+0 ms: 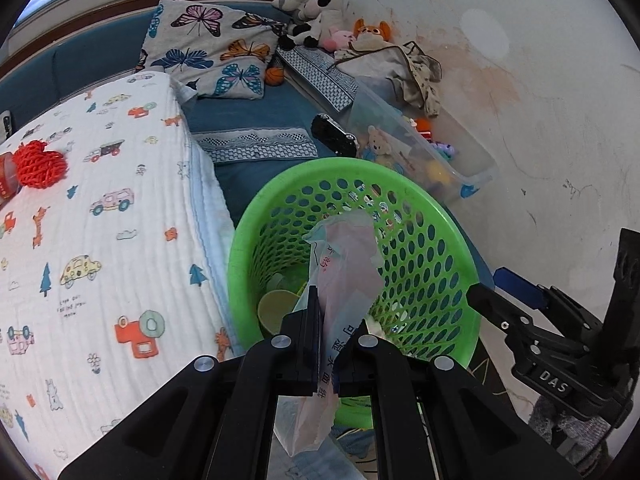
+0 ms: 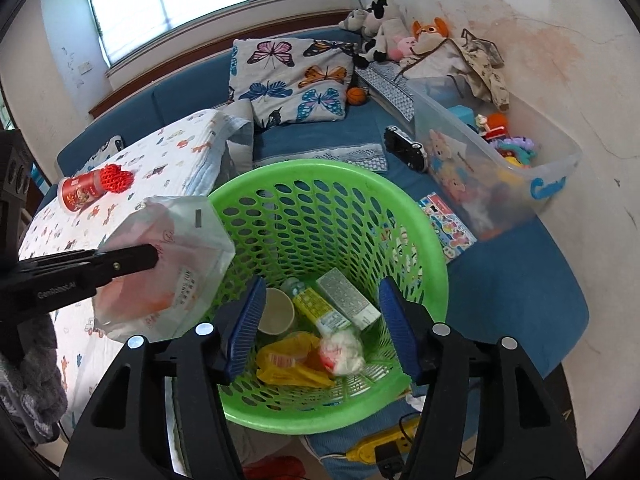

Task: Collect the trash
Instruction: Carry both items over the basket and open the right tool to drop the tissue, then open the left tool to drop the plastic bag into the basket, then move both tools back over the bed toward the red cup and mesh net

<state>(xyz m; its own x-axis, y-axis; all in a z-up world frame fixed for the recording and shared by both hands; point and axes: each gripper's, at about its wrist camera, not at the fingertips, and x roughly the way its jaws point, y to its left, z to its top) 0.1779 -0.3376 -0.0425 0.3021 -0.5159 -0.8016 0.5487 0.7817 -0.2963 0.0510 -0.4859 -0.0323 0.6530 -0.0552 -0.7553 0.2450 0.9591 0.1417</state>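
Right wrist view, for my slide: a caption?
Open right gripper over green basket; left gripper holds plastic bag.

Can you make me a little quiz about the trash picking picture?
1. True or false: the left gripper has its jaws shut on the plastic bag.
2. What colour is the basket?
3. Which is inside the basket: A) paper cup, B) a toy car, C) a pillow?

Key: 1 true. 2 green. 3 A.
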